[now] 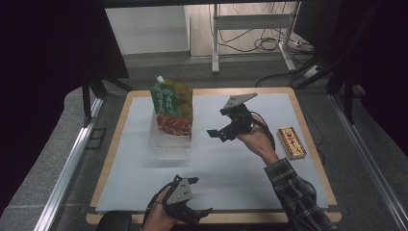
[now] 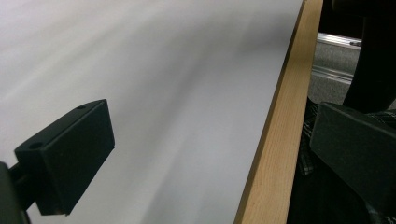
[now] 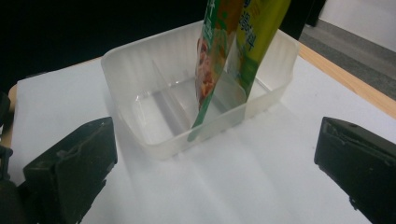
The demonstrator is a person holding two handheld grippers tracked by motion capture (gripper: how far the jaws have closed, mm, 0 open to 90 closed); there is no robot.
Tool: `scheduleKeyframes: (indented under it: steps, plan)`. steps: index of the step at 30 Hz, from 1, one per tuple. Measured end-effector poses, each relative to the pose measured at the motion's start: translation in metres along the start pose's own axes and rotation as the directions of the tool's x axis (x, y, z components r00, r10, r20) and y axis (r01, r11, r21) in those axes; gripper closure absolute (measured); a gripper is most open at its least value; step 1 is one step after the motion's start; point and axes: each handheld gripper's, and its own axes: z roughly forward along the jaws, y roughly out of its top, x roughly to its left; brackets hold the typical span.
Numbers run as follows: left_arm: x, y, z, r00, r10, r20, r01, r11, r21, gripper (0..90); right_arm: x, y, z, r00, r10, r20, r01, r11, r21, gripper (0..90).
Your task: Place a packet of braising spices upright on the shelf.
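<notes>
We hold our left gripper (image 1: 192, 195) low at about six o'clock on the table, hand wrapped around it from below, jaws spread wide with nothing between them. Our right gripper (image 1: 217, 133) sits raised near the centre, toward two o'clock from the left one, its jaws also wide apart and aimed toward ten o'clock. The right forearm, in a plaid sleeve (image 1: 298, 197), comes in from five o'clock.
</notes>
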Motion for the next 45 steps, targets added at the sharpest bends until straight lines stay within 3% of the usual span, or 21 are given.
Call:
scheduleKeyframes:
  steps: [19, 28, 31, 38, 45]
  plan:
    - [0.0, 0.0, 0.0, 0.9999, 0.016, 0.005, -0.016, 0.9999, 0.003, 0.0, -0.009, -0.037, -0.026, 0.9955, 0.078, 0.052, -0.078, 0.997, -0.014, 0.0]
    - [0.0, 0.0, -0.001, 0.9998, 0.019, 0.001, -0.019, 0.9998, 0.004, 0.0, -0.013, -0.046, -0.035, 0.9913, 0.08, 0.104, -0.081, 0.997, 0.001, 0.0]
    - [-0.001, 0.0, 0.0, 0.9999, 0.015, 0.001, -0.015, 0.9999, 0.002, 0.0, -0.016, -0.051, -0.036, 0.9881, 0.086, 0.127, -0.09, 0.996, 0.019, 0.0]
    - [0.0, 0.0, -0.001, 0.9998, 0.019, 0.0, -0.019, 0.9998, 0.005, 0.0, -0.028, -0.064, -0.044, 0.9702, 0.122, 0.21, -0.136, 0.989, 0.055, 0.4]
    - [0.0, 0.0, -0.001, 0.9997, 0.024, 0.0, -0.024, 0.9997, 0.009, 0.0, -0.038, -0.077, -0.052, 0.956, 0.149, 0.253, -0.173, 0.982, 0.075, 0.4]
